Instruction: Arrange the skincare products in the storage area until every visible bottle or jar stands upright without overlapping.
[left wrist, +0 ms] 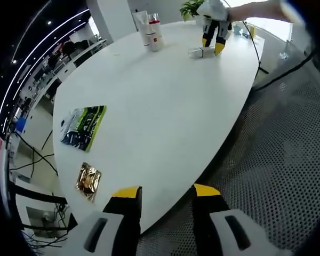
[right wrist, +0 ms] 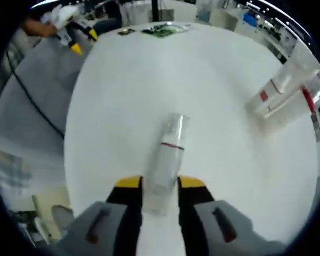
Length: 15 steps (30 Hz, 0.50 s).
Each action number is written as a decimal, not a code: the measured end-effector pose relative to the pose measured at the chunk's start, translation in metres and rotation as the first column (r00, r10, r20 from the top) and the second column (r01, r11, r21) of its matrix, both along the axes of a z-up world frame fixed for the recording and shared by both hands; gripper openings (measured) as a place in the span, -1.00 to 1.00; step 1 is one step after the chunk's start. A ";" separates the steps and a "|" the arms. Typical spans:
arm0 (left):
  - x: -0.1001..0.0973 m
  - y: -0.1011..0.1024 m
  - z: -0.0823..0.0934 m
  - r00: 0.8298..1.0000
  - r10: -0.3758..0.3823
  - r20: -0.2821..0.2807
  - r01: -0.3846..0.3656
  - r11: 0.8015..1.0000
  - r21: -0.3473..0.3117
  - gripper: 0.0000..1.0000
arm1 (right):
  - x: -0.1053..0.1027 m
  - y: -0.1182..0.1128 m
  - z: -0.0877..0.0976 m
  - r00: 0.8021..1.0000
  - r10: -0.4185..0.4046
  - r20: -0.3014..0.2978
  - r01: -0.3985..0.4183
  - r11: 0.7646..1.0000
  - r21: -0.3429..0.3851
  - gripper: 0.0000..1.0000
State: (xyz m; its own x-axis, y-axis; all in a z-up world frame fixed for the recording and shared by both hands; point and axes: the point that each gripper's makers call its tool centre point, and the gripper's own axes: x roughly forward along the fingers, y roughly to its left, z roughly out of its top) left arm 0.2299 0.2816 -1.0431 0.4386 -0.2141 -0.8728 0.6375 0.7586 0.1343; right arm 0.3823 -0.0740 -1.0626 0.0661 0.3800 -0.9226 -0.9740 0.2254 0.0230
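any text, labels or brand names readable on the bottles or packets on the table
None can be read.
Green packet: printing on it, too blurred to read.
Gold packet: no legible text.
Standing tubes: red marks, too small to read.
Clear bottle lying between the right gripper fingers: a red line, no readable words.

Clear plastic bottle (right wrist: pixel 167 160) lies on smooth matt white table (right wrist: pixel 122 96).
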 end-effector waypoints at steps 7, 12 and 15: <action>0.000 0.002 -0.001 1.000 0.001 -0.005 -0.001 1.000 0.020 -0.24 | 0.002 -0.008 0.000 0.992 -0.118 0.051 0.115 0.991 0.066 -0.63; 0.002 0.004 0.001 1.000 0.011 0.007 -0.011 0.999 0.041 -0.24 | 0.001 -0.009 0.001 0.981 -0.170 0.099 0.159 0.981 0.110 -0.64; 0.017 0.003 0.020 0.993 0.004 0.118 -0.011 0.998 0.059 -0.25 | -0.001 -0.009 0.002 0.973 -0.190 0.134 0.178 0.979 0.101 -0.65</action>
State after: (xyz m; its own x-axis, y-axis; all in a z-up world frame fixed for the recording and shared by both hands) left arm 0.2468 0.2846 -1.0233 0.5404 -0.1597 -0.8261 0.6088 0.7519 0.2528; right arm 0.3813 -0.0834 -1.0604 0.2703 0.4281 -0.8624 -0.9107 0.4043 -0.0848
